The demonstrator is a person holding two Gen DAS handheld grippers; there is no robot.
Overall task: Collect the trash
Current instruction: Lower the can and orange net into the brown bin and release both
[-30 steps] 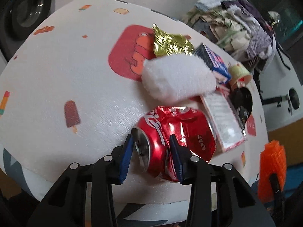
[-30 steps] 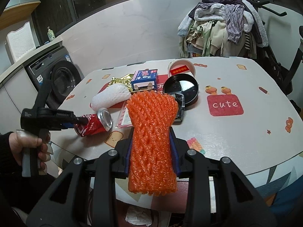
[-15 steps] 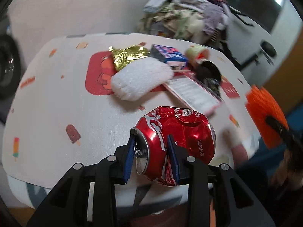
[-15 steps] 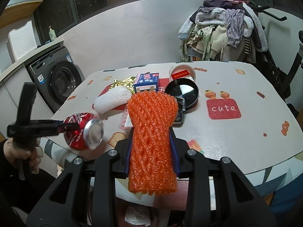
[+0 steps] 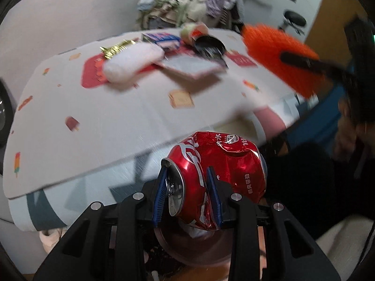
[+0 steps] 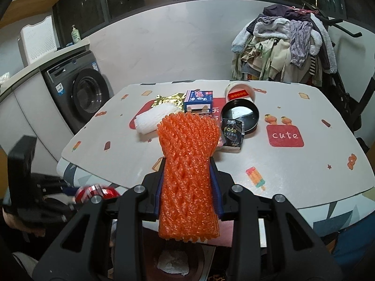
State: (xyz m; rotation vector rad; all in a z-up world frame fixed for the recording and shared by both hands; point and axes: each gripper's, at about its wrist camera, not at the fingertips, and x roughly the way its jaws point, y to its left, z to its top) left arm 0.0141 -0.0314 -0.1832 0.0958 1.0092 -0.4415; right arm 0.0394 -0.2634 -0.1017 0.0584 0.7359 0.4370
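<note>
The crushed red can [image 5: 218, 182] sits clamped between the blue pads of the left gripper [image 5: 187, 194], off the table edge and above a round brownish bin rim [image 5: 194, 255] just below the fingers. White Coca-Cola script curls across its dented side, with Chinese characters on its far flank; the opened top faces the left pad. In the right wrist view the same can [image 6: 93, 192] is a red blur low at the left.

The right gripper [image 6: 187, 187] is clenched on an orange foam net [image 6: 187, 175], which flares above the fingers and hangs below them, hiding part of the table ahead.

Beyond the right gripper's tips lie a white foam sleeve [image 6: 154, 119], a gold foil wrapper [image 6: 168, 99], a blue carton [image 6: 199, 100] with print too small to read, a white cup [image 6: 240, 92] with a red label, a black round lid [image 6: 241, 114] and a dark sachet marked "Face" [image 6: 233, 133].

The table [image 6: 304, 171] has a white cloth printed with ice lollies and a red patch reading "cute" [image 6: 284, 135]. To the left stands a washing machine [image 6: 77, 93]; behind the table, a heap of clothes [image 6: 286, 46] hangs against a pale wall.

The left wrist view is motion-blurred. Something white lies under the right gripper, unclear.
</note>
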